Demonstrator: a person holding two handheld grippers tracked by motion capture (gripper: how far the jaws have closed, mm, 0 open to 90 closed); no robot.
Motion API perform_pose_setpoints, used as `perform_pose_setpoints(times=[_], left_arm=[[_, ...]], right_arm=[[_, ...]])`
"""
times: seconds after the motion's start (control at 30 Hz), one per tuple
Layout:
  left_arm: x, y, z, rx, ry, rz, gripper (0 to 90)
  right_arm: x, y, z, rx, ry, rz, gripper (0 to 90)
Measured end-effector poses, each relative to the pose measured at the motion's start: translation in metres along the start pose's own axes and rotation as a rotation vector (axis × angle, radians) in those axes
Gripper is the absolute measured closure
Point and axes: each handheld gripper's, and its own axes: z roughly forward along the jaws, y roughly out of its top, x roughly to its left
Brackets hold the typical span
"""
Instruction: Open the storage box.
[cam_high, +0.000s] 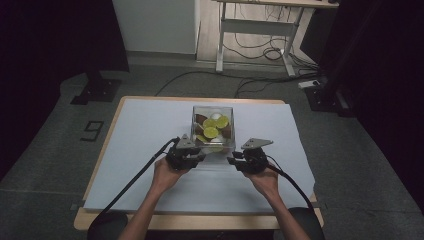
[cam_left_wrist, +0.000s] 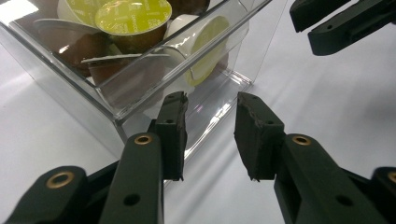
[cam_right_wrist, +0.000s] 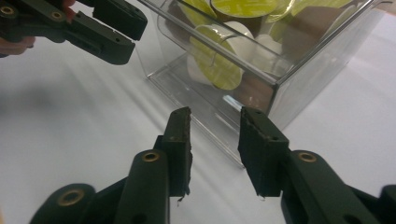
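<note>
Clear plastic, that's the box (cam_high: 213, 127), sitting mid-table on the white sheet (cam_high: 140, 150) and packed with coffee capsules (cam_high: 211, 132), lime-green foil tops among brown and white ones, one green-lidded capsule (cam_left_wrist: 204, 56) tipped on its side against the near wall. The left gripper (cam_left_wrist: 210, 133) and the right gripper (cam_right_wrist: 215, 142) sit just in front of its near corners, jaws narrowly parted with nothing between them.

Clear box (cam_high: 230, 111): colourless, see-through; capsules (cam_high: 210, 132) inside: lime-green foil lids, others dark brown, a few white; left gripper (cam_left_wrist: 211, 122) and right gripper (cam_right_wrist: 214, 133): black jaws, brass-coloured rivets; table cover (cam_high: 145, 145): plain pale blue-white.
</note>
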Motion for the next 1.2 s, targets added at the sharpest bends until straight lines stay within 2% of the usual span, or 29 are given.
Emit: perform_pose_setpoints(times=[0.27,0.37,0.4,0.6,0.97,1.2], left_arm=[[0.001,0.001,0.003,0.003,0.004,0.003,66.7],[0.0,0.002,0.005,-0.004,0.01,0.008,67.2],[-0.001,0.002,0.006,-0.009,0.014,0.01,67.2],[-0.001,0.004,0.008,-0.019,0.023,0.009,69.2],[-0.001,0.005,0.015,-0.04,0.023,-0.004,71.1],[-0.002,0.005,0.016,-0.048,0.022,-0.003,72.7]], right_arm=[[0.005,0.006,0.01,0.004,0.003,-0.02,69.3],[0.006,0.008,0.014,-0.002,-0.008,-0.018,71.4],[0.006,0.01,0.016,0.001,-0.027,-0.025,72.7],[0.009,0.013,0.022,0.002,-0.027,-0.034,75.0],[0.007,0.014,0.034,-0.011,-0.048,0.009,76.8],[0.005,0.015,0.037,-0.035,-0.015,0.043,78.1]])
